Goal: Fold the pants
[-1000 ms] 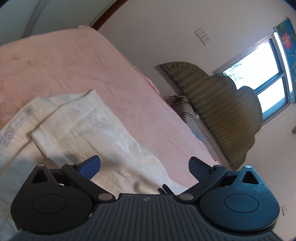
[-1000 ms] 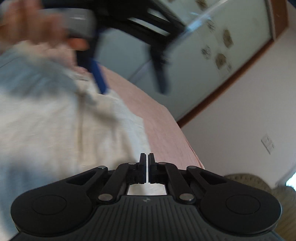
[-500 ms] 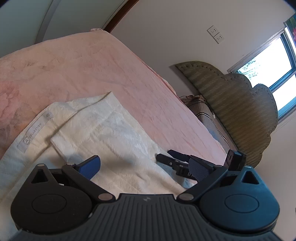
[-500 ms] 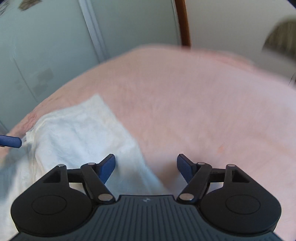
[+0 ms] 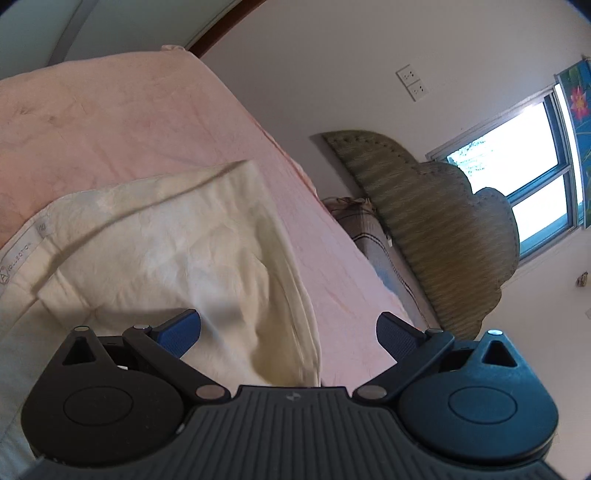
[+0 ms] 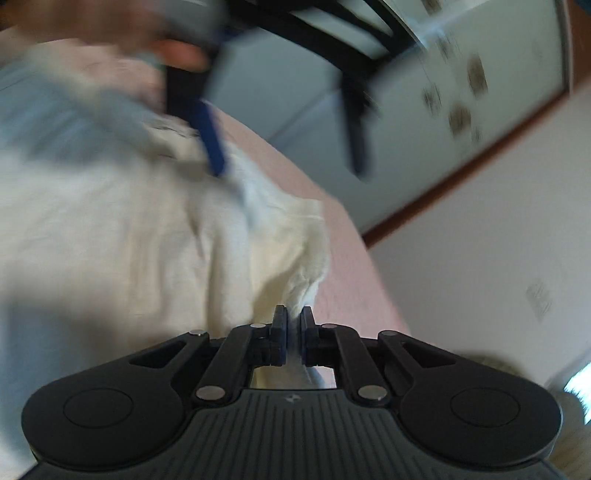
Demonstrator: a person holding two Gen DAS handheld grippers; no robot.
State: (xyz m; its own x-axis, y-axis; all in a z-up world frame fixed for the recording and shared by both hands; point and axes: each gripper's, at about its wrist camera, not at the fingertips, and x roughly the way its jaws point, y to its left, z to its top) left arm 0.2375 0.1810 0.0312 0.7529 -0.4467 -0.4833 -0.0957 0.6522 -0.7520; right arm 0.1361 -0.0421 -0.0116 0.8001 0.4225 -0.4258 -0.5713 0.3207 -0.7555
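Observation:
Cream pants (image 5: pixel 166 251) lie partly folded on a pink bed (image 5: pixel 110 122), with the labelled waistband at the left edge. My left gripper (image 5: pixel 288 328) is open just above the cloth, its blue pads wide apart and gripping nothing. My right gripper (image 6: pixel 293 325) is shut on a bunched edge of the pants (image 6: pixel 129 240), and cream cloth shows between its pads. The right wrist view is blurred. It shows the left gripper (image 6: pixel 284 147) from the front, fingers apart over the pants, with a person's hand (image 6: pixel 110 22) holding it.
The bed's right edge drops off near a green padded headboard (image 5: pixel 443 229) and a striped pillow (image 5: pixel 362 221). A window (image 5: pixel 517 155) is beyond them. A pale wardrobe (image 6: pixel 461 55) stands behind the bed in the right wrist view.
Half a second ago my right gripper was open over the bare bed beside the pants. Now it is shut on the pants' edge. The pants' right side has bunched up higher. My left gripper stays open.

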